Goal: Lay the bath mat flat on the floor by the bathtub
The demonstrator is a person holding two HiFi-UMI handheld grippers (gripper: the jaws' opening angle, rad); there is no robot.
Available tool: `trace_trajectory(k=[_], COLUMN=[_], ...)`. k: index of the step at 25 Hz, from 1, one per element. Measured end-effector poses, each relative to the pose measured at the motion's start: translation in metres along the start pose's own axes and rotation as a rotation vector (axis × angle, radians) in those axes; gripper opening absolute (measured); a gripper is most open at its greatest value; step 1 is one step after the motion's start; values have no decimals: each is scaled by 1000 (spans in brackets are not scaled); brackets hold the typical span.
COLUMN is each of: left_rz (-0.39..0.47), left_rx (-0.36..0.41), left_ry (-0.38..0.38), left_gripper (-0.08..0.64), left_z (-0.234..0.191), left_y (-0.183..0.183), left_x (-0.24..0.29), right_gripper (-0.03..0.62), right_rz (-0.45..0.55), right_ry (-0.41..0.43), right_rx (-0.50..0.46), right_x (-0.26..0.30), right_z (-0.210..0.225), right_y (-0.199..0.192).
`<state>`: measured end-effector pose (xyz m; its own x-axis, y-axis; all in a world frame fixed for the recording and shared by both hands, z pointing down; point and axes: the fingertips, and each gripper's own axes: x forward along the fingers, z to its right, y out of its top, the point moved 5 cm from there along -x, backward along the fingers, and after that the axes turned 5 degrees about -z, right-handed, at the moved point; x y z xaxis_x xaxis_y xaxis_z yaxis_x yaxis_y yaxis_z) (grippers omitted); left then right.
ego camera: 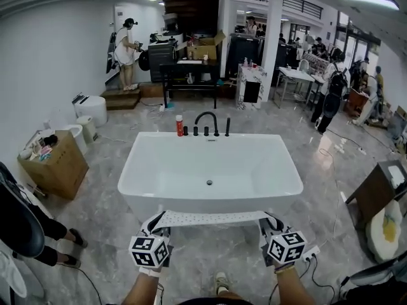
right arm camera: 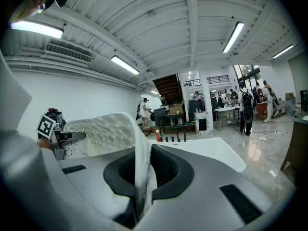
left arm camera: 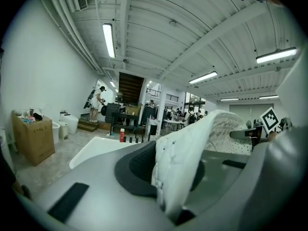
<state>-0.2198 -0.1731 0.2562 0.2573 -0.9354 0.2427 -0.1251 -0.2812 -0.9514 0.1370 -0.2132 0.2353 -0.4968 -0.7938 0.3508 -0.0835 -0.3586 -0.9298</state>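
A white perforated bath mat (ego camera: 210, 218) hangs stretched between my two grippers, just in front of the near rim of the white bathtub (ego camera: 210, 170). My left gripper (ego camera: 154, 224) is shut on the mat's left end, and the mat (left arm camera: 185, 162) fills the gap between its jaws in the left gripper view. My right gripper (ego camera: 272, 223) is shut on the right end; in the right gripper view the mat (right arm camera: 139, 172) is pinched edge-on between the dark pads. The mat is held above the grey marble floor (ego camera: 210, 259).
A black faucet (ego camera: 206, 122) and a red bottle (ego camera: 179, 126) stand on the tub's far rim. A cardboard box (ego camera: 54, 164) sits at the left, a wooden stand (ego camera: 375, 189) at the right. A power strip and cable (ego camera: 311, 254) lie near my right hand. A person's legs (ego camera: 38, 234) are at lower left.
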Motion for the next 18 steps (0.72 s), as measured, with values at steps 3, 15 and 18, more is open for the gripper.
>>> trace_trajectory(k=[3, 15, 18], left_rz=[-14, -79, -87], left_rx=[18, 34, 31], left_ry=[18, 63, 72], left_gripper=[25, 25, 25], left_z=[-6, -30, -36], left_y=[-2, -16, -20], left_x=[23, 123, 140], right_gripper=[34, 34, 34], right_rz=[-23, -52, -57], right_ry=[11, 23, 27], right_rx=[-3, 23, 36], right_x=[28, 121, 137], right_z=[17, 74, 83], right_y=[0, -4, -8])
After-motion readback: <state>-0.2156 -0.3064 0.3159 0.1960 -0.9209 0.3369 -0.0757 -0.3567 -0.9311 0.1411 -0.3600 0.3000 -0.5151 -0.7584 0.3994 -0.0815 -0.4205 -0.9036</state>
